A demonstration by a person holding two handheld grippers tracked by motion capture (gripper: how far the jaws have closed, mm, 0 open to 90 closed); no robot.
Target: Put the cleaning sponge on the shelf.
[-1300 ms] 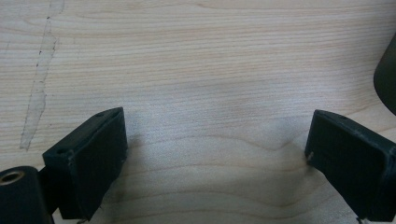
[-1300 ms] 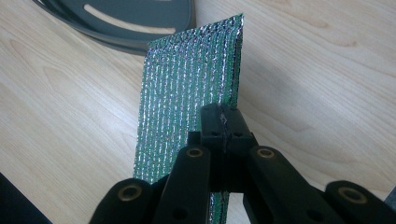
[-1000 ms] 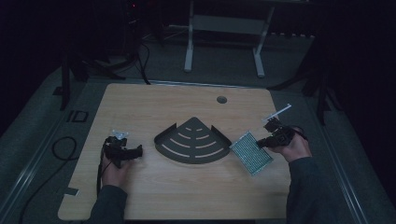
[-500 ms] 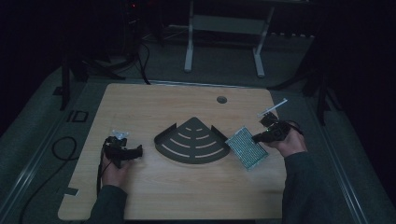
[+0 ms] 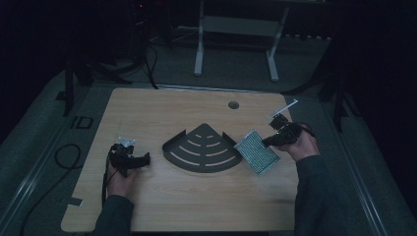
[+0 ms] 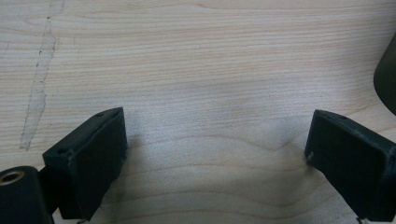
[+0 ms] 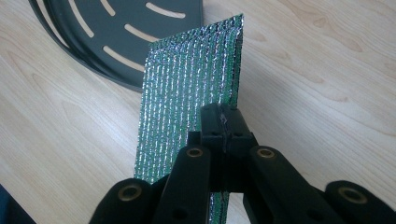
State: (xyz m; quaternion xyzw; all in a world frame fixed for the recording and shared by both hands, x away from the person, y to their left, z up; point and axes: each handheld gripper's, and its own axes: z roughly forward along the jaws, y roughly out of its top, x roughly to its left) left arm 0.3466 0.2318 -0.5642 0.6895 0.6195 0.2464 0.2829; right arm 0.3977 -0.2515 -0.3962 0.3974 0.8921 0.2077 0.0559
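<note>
A dark fan-shaped tray with curved slots (image 5: 204, 149) lies at the middle of the wooden table (image 5: 172, 108). My right gripper (image 5: 269, 141) is shut on the edge of a silvery green padded pouch (image 5: 256, 152), which hangs tilted just right of the tray, lifted off the wood. In the right gripper view the jaws pinch the pouch (image 7: 191, 88) near its right edge, with the tray (image 7: 116, 28) beyond it. My left gripper (image 5: 145, 160) rests on the table to the left of the tray, jaws wide apart over bare wood (image 6: 210, 116), nothing between them.
A round cable hole (image 5: 233, 104) sits in the table near its far edge. A white strip (image 5: 283, 109) lies at the far right of the table. A desk frame (image 5: 236, 39) stands on the floor behind. A cable (image 5: 64, 157) loops on the floor at left.
My right gripper has lifted the pouch and carried it left toward the tray; the pouch now tilts up off the wood. The left gripper has stayed put.
</note>
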